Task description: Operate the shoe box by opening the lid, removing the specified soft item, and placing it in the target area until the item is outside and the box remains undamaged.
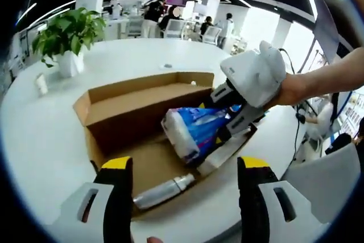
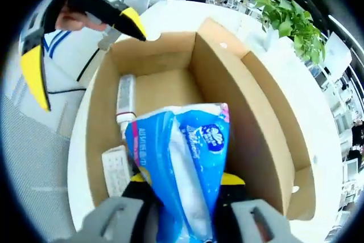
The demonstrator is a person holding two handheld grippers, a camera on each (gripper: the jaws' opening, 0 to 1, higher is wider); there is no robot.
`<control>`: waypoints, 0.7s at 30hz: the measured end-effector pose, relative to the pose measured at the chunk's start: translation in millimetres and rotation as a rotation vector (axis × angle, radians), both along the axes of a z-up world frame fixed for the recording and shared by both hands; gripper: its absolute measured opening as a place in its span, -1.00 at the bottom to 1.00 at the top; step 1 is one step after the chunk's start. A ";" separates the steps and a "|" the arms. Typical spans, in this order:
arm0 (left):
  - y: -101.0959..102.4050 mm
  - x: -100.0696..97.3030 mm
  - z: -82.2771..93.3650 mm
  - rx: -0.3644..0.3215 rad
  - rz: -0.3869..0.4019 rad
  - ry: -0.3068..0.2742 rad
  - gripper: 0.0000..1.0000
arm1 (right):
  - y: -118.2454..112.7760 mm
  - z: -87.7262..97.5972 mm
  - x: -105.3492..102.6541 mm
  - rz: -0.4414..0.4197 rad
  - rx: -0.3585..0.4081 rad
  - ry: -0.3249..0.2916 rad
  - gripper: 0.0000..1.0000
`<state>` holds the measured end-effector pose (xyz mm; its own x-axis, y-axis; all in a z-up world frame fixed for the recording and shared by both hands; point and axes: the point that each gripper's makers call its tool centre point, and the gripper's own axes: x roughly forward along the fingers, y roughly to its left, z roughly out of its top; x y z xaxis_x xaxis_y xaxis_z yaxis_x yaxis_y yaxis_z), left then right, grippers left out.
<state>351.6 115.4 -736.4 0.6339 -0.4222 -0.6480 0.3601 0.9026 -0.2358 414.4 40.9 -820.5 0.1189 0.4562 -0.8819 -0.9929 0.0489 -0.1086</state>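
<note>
My right tongs (image 2: 185, 183) are gripping the blue tissue pack (image 2: 182, 157) at mid-frame over the open shoe box (image 2: 261, 135); my left tongs (image 1: 185, 166) are hanging released at lower frame.

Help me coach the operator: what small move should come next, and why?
Probably lift the right gripper straight up. Its jaws are shut on the blue tissue pack, which still sits inside the open shoe box. The left gripper hangs open, and a silver bottle lies below.
</note>
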 end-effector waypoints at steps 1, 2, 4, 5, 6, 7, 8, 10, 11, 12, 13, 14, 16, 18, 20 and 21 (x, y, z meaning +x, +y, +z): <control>-0.4 -0.1 -0.1 -0.001 0.000 0.001 0.54 | -0.2 2.2 -0.6 0.006 -0.001 -0.003 -0.35; -2.7 -1.6 0.8 -0.005 -0.002 0.003 0.54 | -0.5 3.6 -0.7 0.010 0.000 -0.006 -0.35; -4.7 -3.1 0.4 -0.010 -0.003 0.009 0.55 | -1.5 7.7 -1.7 0.010 0.004 -0.009 -0.35; -3.9 -2.9 -1.0 -0.006 -0.004 0.011 0.56 | -1.8 9.2 -2.0 0.008 0.007 -0.010 -0.35; -3.6 -2.7 -1.2 -0.004 -0.004 0.011 0.55 | -2.2 12.1 -3.2 0.007 0.009 -0.012 -0.35; -3.3 -2.3 -1.4 -0.004 -0.004 0.010 0.55 | -2.4 14.1 -4.0 0.008 0.011 -0.015 -0.35; -3.4 -2.2 -1.1 -0.005 -0.003 0.009 0.55 | -2.6 16.1 -4.6 0.010 0.012 -0.018 -0.35; -3.9 -2.4 -0.9 -0.005 -0.004 0.009 0.55 | -2.7 21.6 -5.0 0.014 0.018 -0.026 -0.35; -3.8 -2.1 -1.6 -0.004 -0.006 0.009 0.55 | -2.5 24.3 -4.6 0.015 0.022 -0.029 -0.35; -4.0 -2.2 -1.8 -0.001 -0.007 0.010 0.55 | -2.1 27.8 -4.0 0.017 0.028 -0.034 -0.35; -4.3 -2.5 -1.8 0.000 -0.009 0.010 0.55 | -2.0 31.9 -5.1 0.020 0.031 -0.038 -0.35; -4.8 -2.8 -1.3 0.001 -0.010 0.009 0.55 | -2.1 33.6 -5.3 0.022 0.033 -0.037 -0.34; -5.8 -3.8 -0.2 0.001 -0.010 0.009 0.55 | -2.0 37.5 -6.1 0.024 0.041 -0.032 -0.34; -6.8 -4.8 0.9 0.002 -0.011 0.009 0.55 | -1.8 42.7 -6.6 0.025 0.049 -0.039 -0.34; -6.9 -4.9 1.2 0.004 -0.012 0.007 0.55 | -1.7 47.6 -6.8 0.036 0.052 -0.049 -0.34; -5.4 -3.5 -0.3 0.004 -0.011 0.007 0.55 | -1.7 49.1 -7.2 0.038 0.052 -0.051 -0.34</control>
<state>348.1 110.0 -736.7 0.6249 -0.4267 -0.6538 0.3685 0.8995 -0.2348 407.2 39.2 -771.5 0.1453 0.5061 -0.8501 -0.9873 0.0183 -0.1578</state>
